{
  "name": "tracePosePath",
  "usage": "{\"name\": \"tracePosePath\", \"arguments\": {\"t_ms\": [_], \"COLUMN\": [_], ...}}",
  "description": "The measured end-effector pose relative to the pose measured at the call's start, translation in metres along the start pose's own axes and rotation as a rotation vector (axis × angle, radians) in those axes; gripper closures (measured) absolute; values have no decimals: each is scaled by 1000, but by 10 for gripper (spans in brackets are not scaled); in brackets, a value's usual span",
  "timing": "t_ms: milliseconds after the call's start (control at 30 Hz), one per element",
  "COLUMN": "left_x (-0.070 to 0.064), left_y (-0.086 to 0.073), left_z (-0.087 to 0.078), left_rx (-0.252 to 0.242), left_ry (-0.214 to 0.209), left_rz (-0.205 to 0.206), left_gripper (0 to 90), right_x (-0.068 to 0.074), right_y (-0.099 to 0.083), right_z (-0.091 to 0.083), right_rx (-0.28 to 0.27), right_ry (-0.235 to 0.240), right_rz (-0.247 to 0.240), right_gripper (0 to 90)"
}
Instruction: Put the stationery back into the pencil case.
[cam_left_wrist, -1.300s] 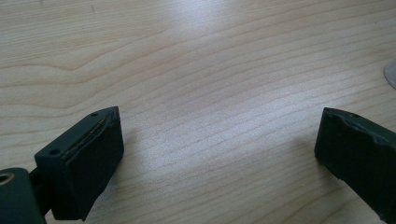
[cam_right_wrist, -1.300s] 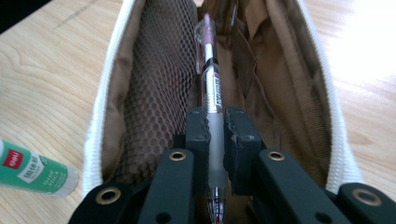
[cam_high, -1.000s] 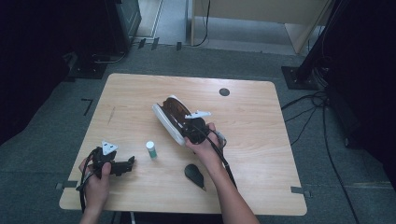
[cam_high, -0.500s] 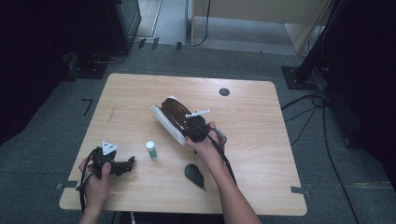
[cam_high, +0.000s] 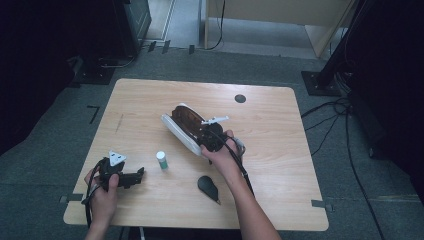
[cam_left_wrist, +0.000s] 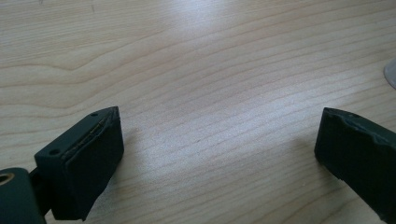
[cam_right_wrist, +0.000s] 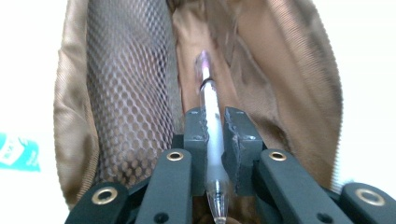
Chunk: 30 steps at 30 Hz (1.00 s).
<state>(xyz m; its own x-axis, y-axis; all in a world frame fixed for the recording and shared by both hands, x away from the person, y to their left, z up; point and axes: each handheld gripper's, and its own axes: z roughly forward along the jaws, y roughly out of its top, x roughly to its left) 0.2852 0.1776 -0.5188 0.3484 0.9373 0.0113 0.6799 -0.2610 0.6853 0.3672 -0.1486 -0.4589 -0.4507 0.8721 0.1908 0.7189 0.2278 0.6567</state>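
Left gripper (cam_high: 131, 176) low near the front-left corner of the table (cam_high: 280, 125), held in the left hand (cam_high: 102, 186), grey three-cornered plate on top; in the left gripper view its jaws stand wide apart over bare wood grain with nothing between them, a sliver of a pale rounded edge at the far right of that view, too little to identify. Just to its right, toward the table's middle, a small white bottle (cam_high: 162, 160) with a green cap stands upright, apart from both grippers. Further right, near the front edge, a dark teardrop-shaped object (cam_high: 207, 186) lies flat; what it is cannot be made out. Centre of the table: a white pouch (cam_high: 181, 129) with brown lining, lying open, mouth turned toward the right hand (cam_high: 220, 155). Right gripper (cam_high: 206, 136) sits at the pouch's mouth. Right gripper view: jaws closed tight on a clear-barrelled pen (cam_right_wrist: 211, 126), gripped mid-barrel, its length running straight along the jaws; the far end reaches into the pouch opening between a mesh pocket (cam_right_wrist: 126, 93) on the left and folded brown lining (cam_right_wrist: 275, 84) on the right. Whether the pen's far end touches the lining cannot be told. Table is light wood with rounded corners, a round dark cable hole (cam_high: 240, 98) near the back edge. Room: grey floor (cam_high: 350, 165), black cables (cam_high: 345, 130) trailing at right, dark equipment stands to the left and right rear.
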Motion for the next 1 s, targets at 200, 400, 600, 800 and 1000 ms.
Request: {"name": "tracePosePath", "arguments": {"t_ms": [200,400,600,800,1000], "left_x": [0,0,0,0,0], "left_y": [0,0,0,0,0], "left_z": [0,0,0,0,0], "left_rx": [-1,0,0,0,0], "left_ry": [0,0,1,1,1], "left_rz": [0,0,0,1,1], "left_gripper": [15,15,15,15,15], "right_x": [-4,-7,-1,4,13], "right_y": [0,0,3,4,3], "right_z": [-13,-29,-43,-54,-60], "right_rx": [-74,-156,-200,-230,-255], "right_ry": [22,47,66,108,126], "right_rz": [4,19,3,6,-23], "right_gripper": [751,766,761,744,699]}}
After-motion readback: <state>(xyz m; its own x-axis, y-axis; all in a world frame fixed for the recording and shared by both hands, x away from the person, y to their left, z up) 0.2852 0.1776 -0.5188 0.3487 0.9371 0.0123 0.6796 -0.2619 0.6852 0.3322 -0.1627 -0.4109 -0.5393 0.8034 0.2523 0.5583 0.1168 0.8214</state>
